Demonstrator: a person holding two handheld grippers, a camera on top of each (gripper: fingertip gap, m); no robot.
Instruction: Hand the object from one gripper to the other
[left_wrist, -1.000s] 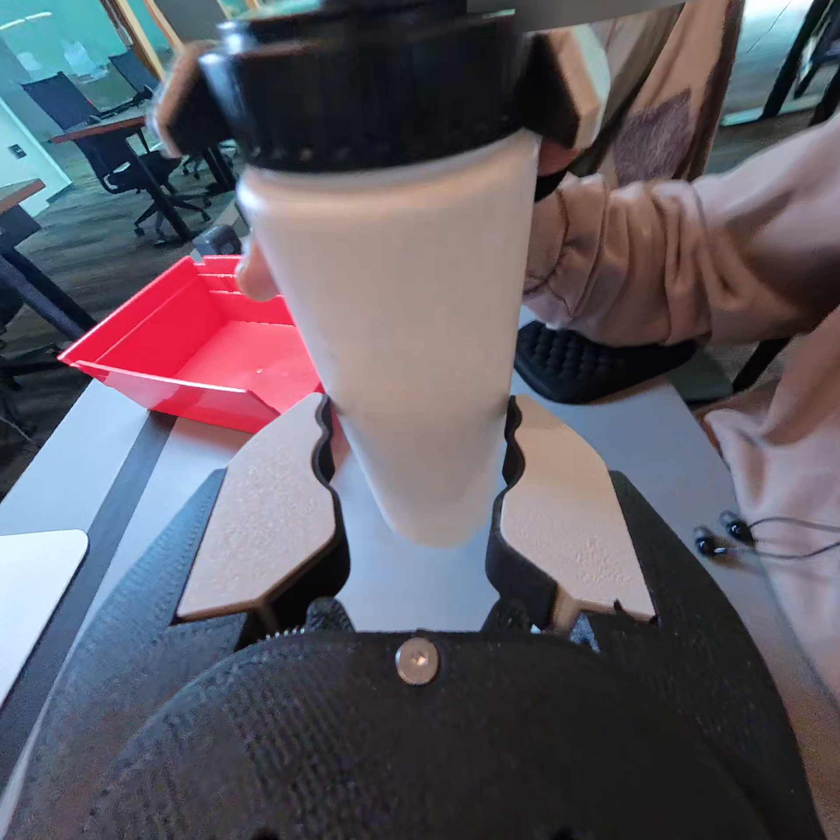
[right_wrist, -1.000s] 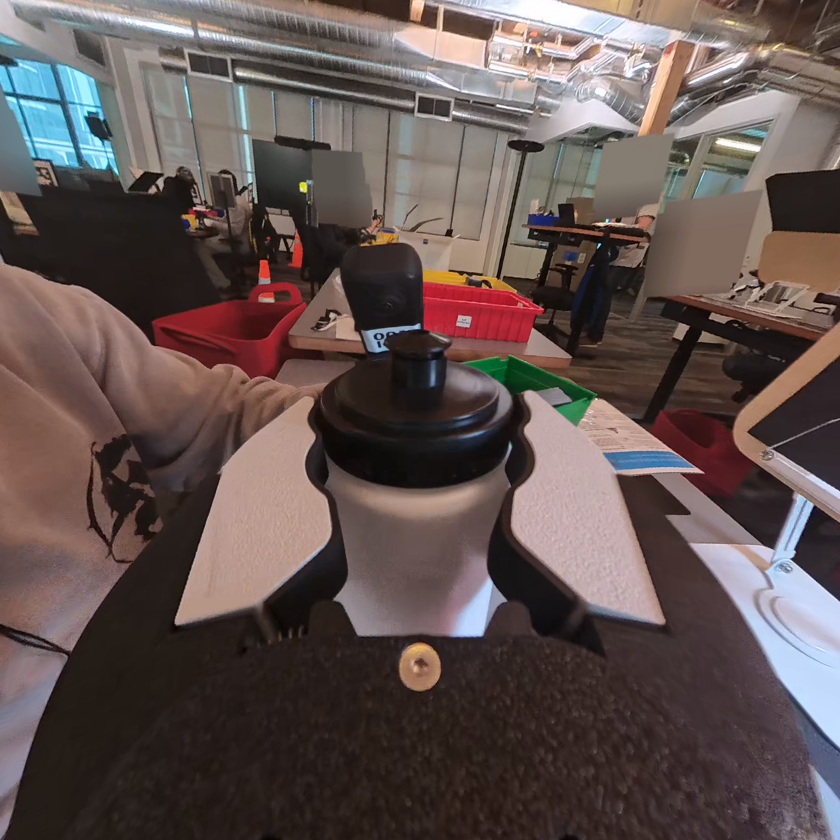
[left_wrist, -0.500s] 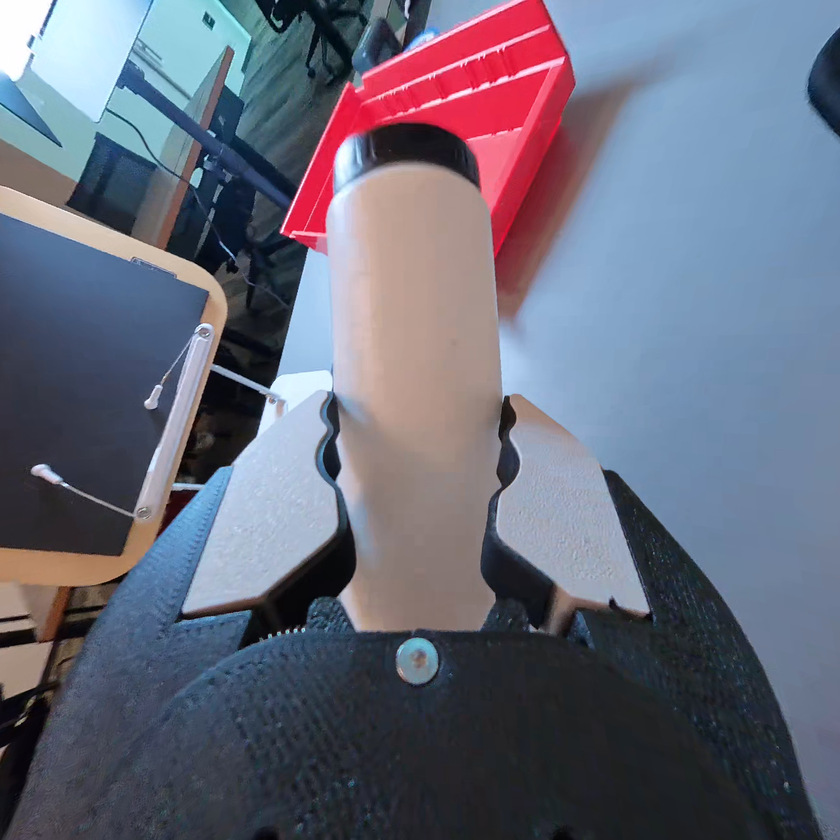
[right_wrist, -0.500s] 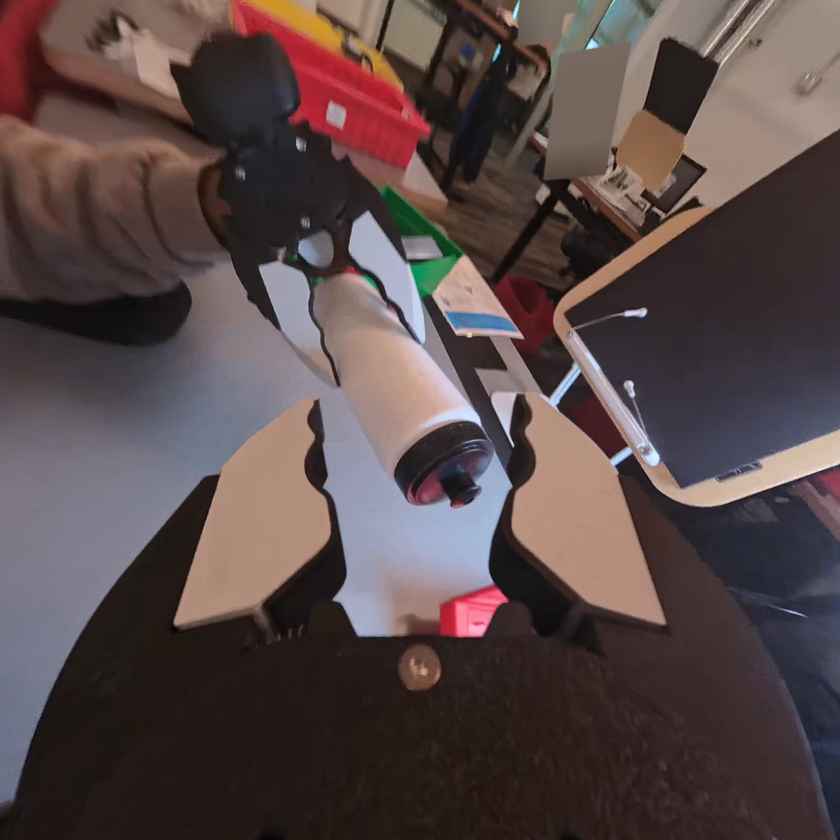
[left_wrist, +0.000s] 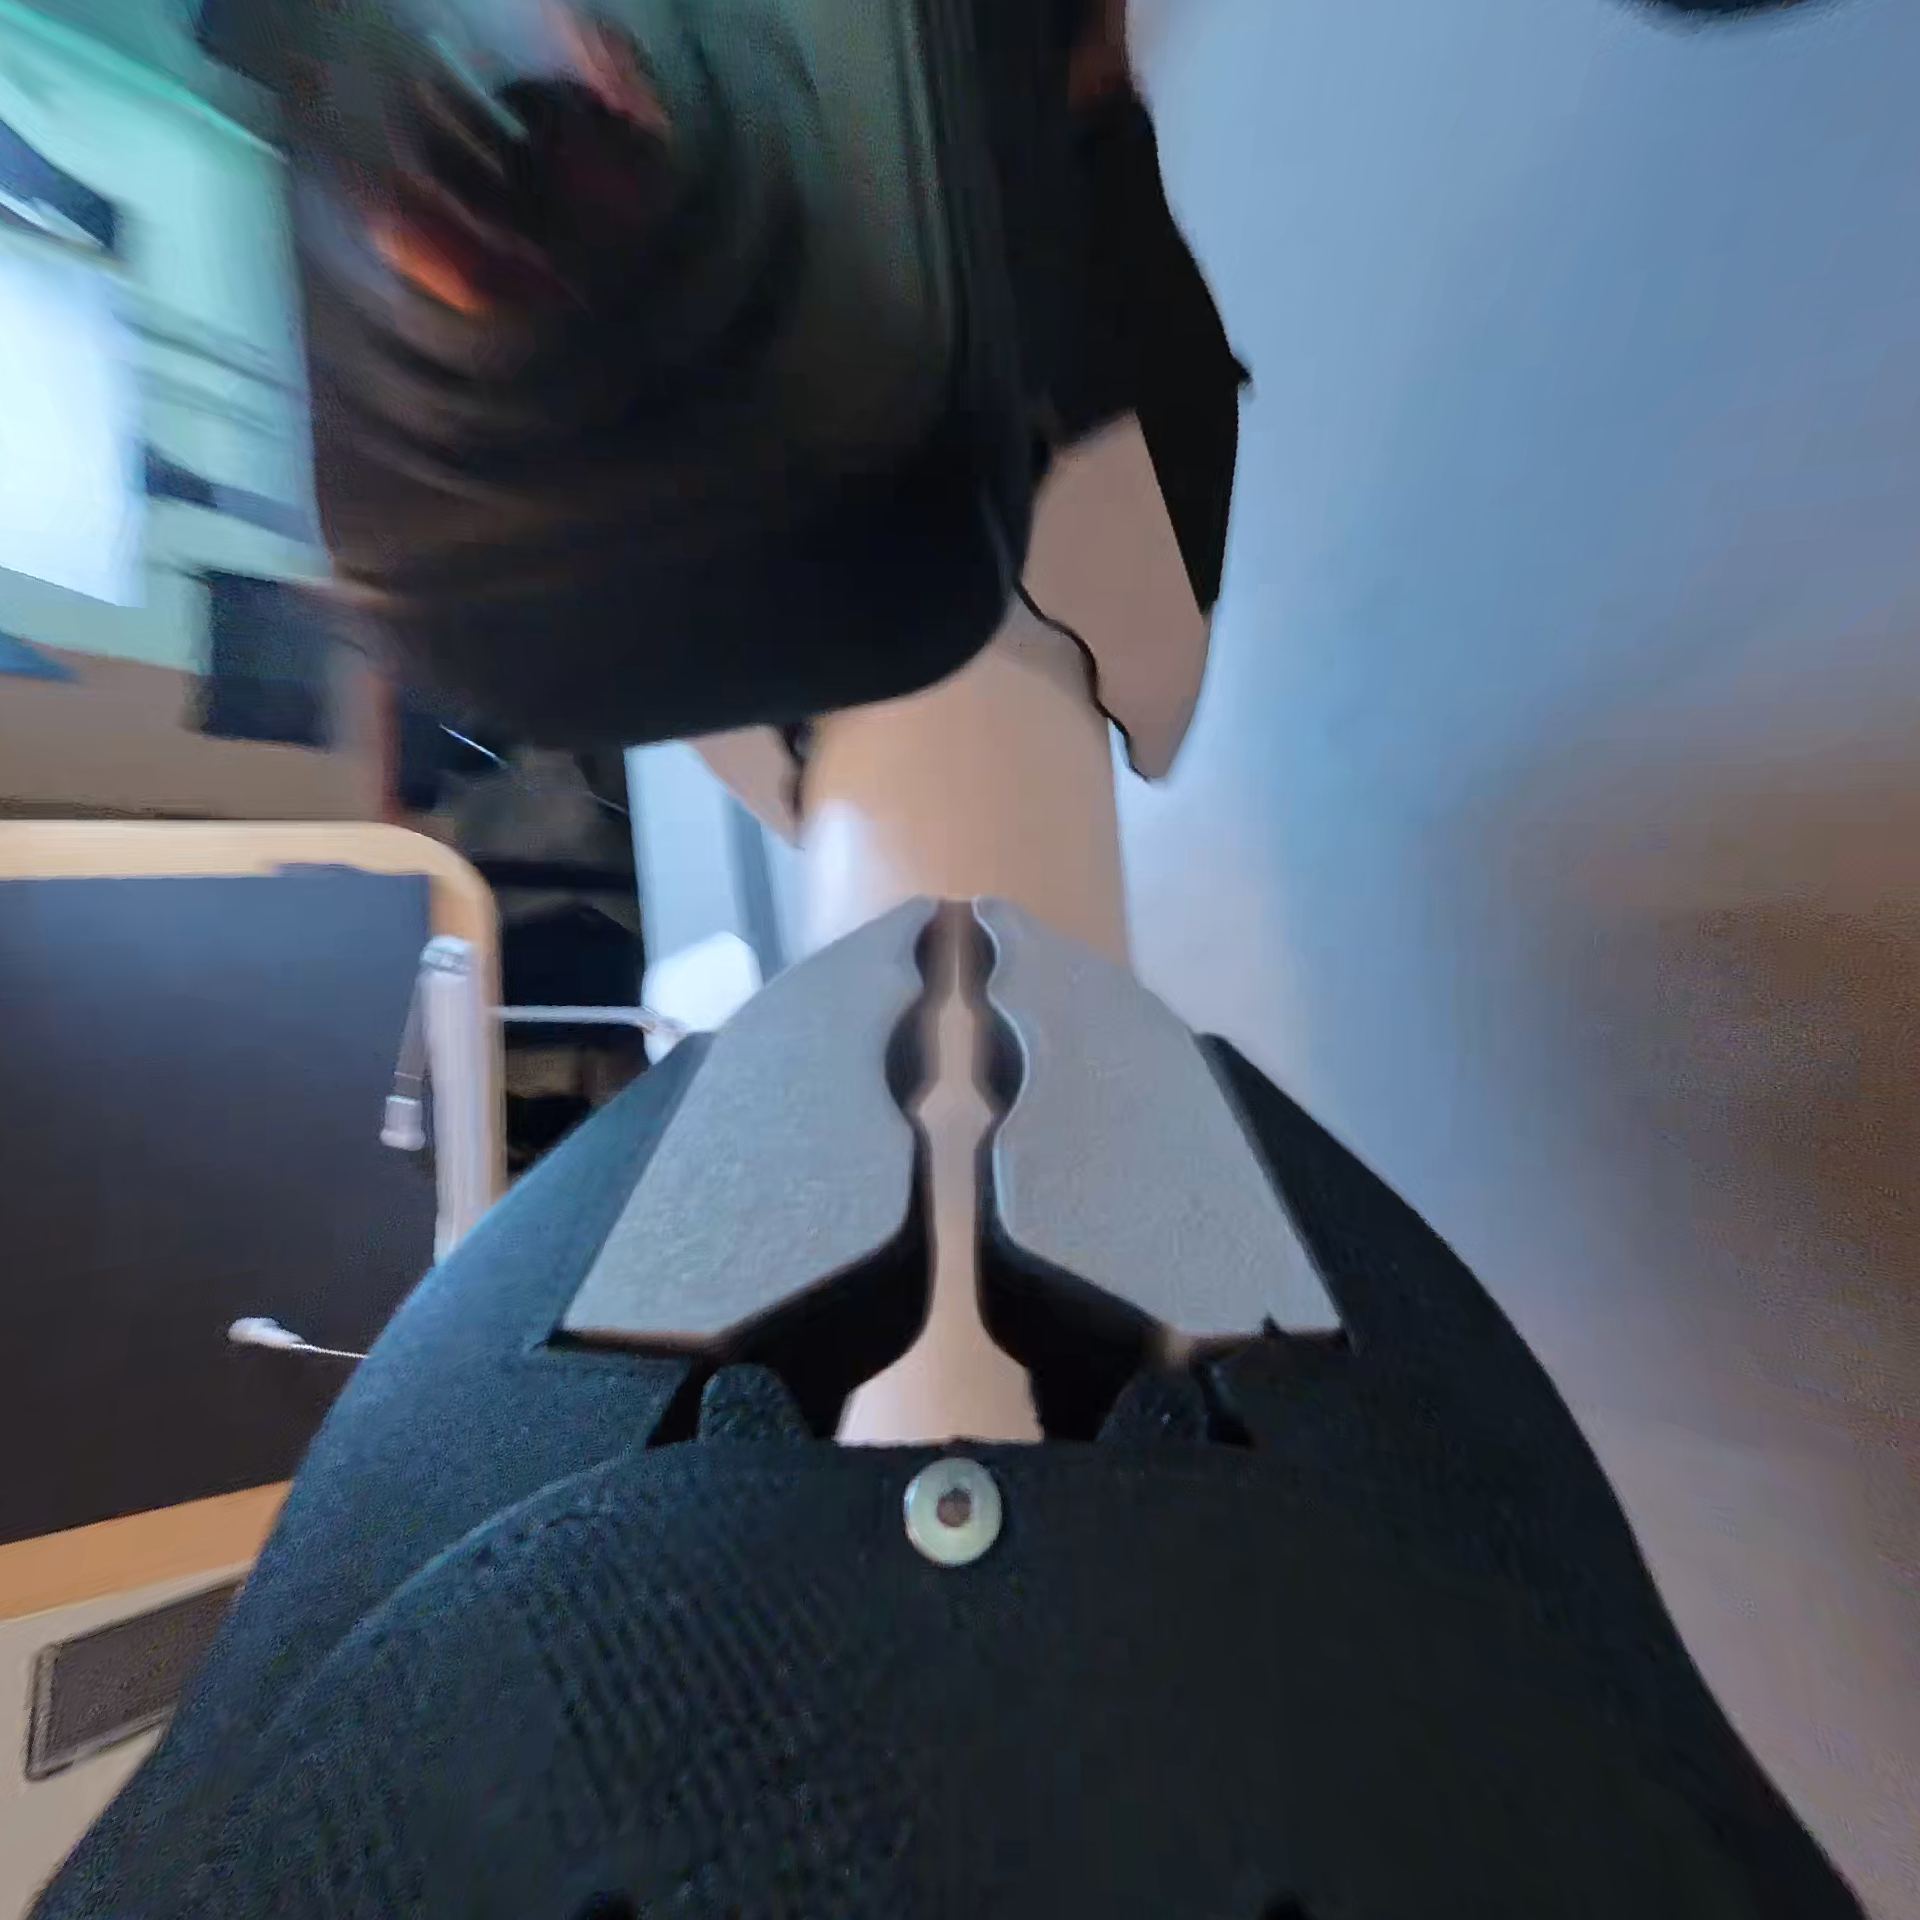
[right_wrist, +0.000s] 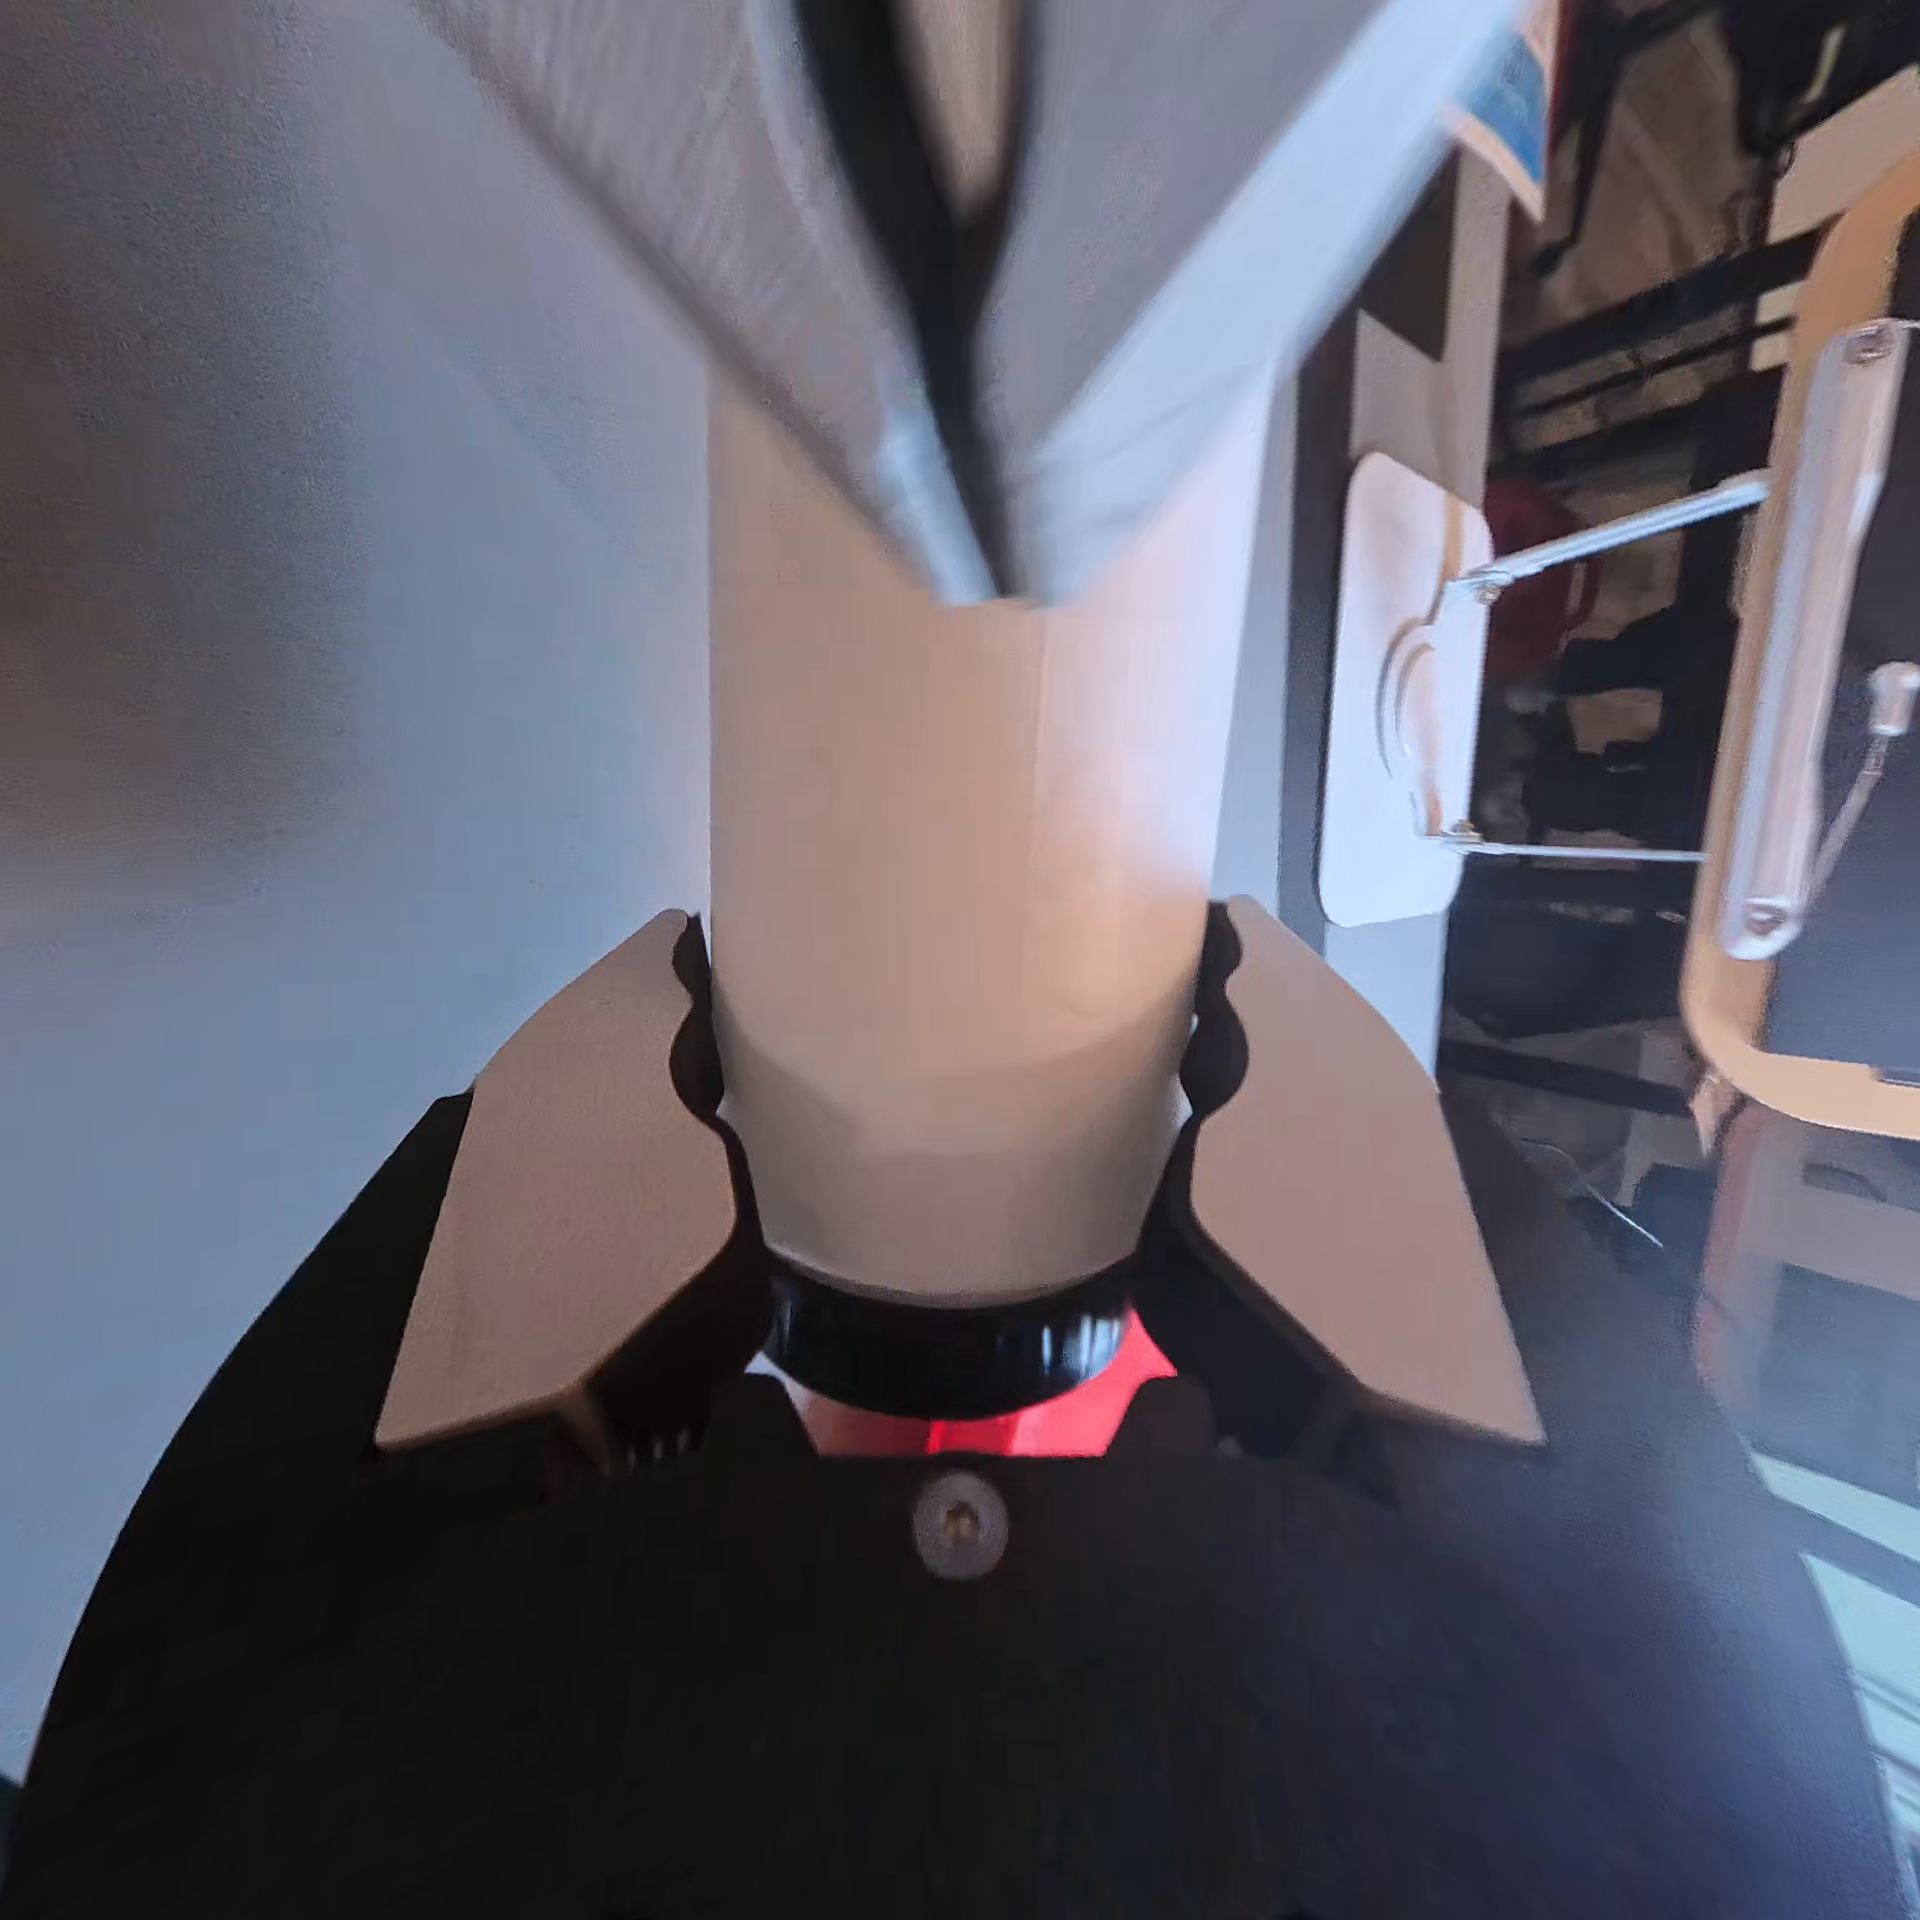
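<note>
The white bottle (right_wrist: 956, 831) with a black cap (right_wrist: 945, 1351) lies along my right gripper (right_wrist: 956, 925), which is shut on it just below the cap, cap end toward the camera. My left gripper (left_wrist: 956, 914) is shut and empty, its tips nearly touching. The bottle (left_wrist: 966, 821) shows past and under its fingers. The right gripper (left_wrist: 1122, 582) shows blurred ahead, holding the bottle's far end. In the right wrist view the left gripper (right_wrist: 977, 582) is blurred, closed, in front of the bottle's far end.
A grey table (left_wrist: 1558, 520) lies under both grippers and also shows in the right wrist view (right_wrist: 312, 520). A black board with a wooden rim (left_wrist: 208, 1143) stands beside the table (right_wrist: 1849, 520). A red bin (right_wrist: 997, 1423) shows under the cap. There is about 8 cm between the tips of the two grippers.
Half a second ago my left gripper held the bottle and the right was open. Now the right has shut on the cap end; the left has let go and shut.
</note>
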